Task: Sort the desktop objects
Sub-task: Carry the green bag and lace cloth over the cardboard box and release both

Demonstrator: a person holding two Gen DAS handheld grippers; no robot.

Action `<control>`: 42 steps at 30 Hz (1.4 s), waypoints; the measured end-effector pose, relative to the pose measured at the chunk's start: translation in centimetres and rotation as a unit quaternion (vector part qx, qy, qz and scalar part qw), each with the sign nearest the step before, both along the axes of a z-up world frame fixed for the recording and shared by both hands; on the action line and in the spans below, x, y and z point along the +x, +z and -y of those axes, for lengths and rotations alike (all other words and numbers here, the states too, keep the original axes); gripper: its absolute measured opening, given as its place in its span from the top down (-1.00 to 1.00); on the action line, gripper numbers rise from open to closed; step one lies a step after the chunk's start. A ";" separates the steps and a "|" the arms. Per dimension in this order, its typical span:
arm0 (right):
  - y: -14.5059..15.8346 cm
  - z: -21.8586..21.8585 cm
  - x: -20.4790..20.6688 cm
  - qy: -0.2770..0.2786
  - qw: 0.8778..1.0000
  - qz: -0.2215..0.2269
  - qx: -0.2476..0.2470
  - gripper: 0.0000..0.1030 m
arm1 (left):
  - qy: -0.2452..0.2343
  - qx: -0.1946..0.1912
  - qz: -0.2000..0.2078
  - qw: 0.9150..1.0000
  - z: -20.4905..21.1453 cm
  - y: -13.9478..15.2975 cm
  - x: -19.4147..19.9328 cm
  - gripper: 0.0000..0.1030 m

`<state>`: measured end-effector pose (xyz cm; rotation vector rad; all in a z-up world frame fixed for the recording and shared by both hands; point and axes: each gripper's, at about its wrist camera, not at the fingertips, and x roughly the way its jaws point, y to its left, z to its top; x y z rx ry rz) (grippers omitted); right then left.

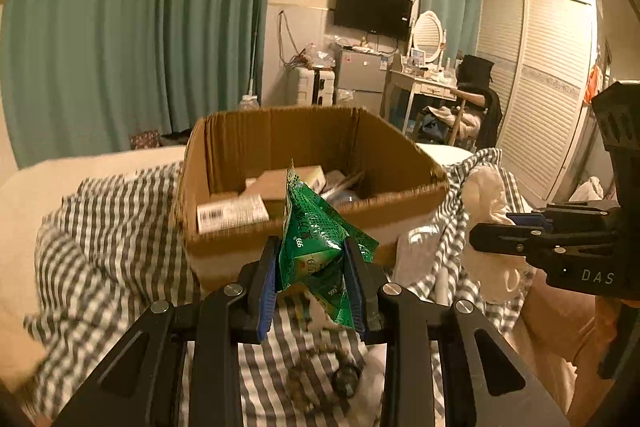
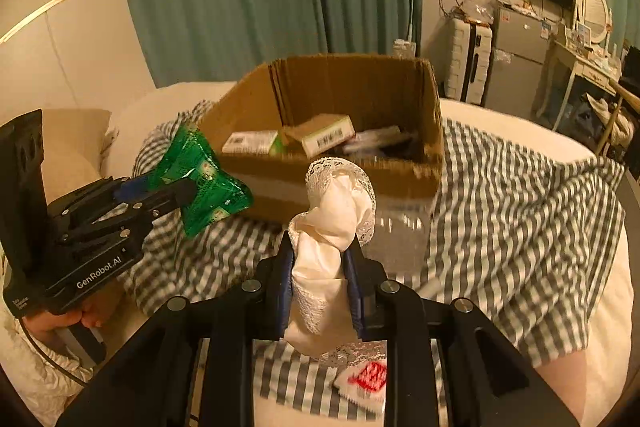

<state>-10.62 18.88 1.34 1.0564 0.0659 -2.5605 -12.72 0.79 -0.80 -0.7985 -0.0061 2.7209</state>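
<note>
My left gripper (image 1: 312, 267) is shut on a crumpled green packet (image 1: 316, 239), held in the air just short of the open cardboard box (image 1: 224, 239). In the right wrist view the same left gripper (image 2: 176, 187) shows at the left with the green packet (image 2: 200, 179) in it. My right gripper (image 2: 320, 267) is shut on a bunched white lace cloth (image 2: 336, 211), also lifted in front of the cardboard box (image 2: 400, 179). In the left wrist view the right gripper (image 1: 492, 231) enters from the right with the white cloth (image 1: 486, 195).
The box holds several small cartons (image 2: 326, 135) and stands on a grey-checked sheet (image 2: 520, 195) over a bed. A small red-and-white sachet (image 2: 366, 379) lies on the sheet below my right gripper. A hand (image 2: 68, 319) holds the left gripper. Green curtains (image 1: 120, 27) hang behind.
</note>
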 end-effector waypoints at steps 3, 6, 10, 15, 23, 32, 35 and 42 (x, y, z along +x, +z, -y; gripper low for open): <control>0.6 0.4 -1.5 0.003 1.000 -0.008 0.002 0.57 | -0.006 -0.005 -0.008 1.000 -0.2 0.8 -1.3 0.40; 1.0 0.9 -2.6 0.005 1.000 -0.016 0.004 0.57 | -0.011 -0.014 -0.012 1.000 -0.3 1.1 -2.8 0.40; 1.4 1.5 -4.4 0.006 1.000 -0.023 0.008 0.57 | -0.019 -0.020 -0.018 0.999 -0.6 1.0 -4.4 0.40; 1.7 1.6 -6.5 0.004 0.999 -0.032 0.015 0.57 | -0.026 -0.023 -0.015 0.999 -1.0 0.5 -6.8 0.40; 1.7 2.3 -10.4 -0.004 0.999 -0.035 0.022 0.57 | -0.005 0.019 0.010 1.000 0.4 -0.5 -11.1 0.40; -0.5 2.5 -13.5 -0.019 1.000 -0.018 0.015 0.57 | 0.011 0.011 0.018 1.000 0.9 -1.8 -13.2 0.40; -0.9 2.4 -14.1 -0.023 0.999 -0.016 0.014 0.57 | 0.019 0.008 0.020 1.000 1.0 -2.2 -13.8 0.40; -0.5 1.3 -14.1 -0.043 0.998 -0.036 -0.017 -0.25 | 0.027 0.007 0.033 0.999 0.1 -2.4 -14.3 0.22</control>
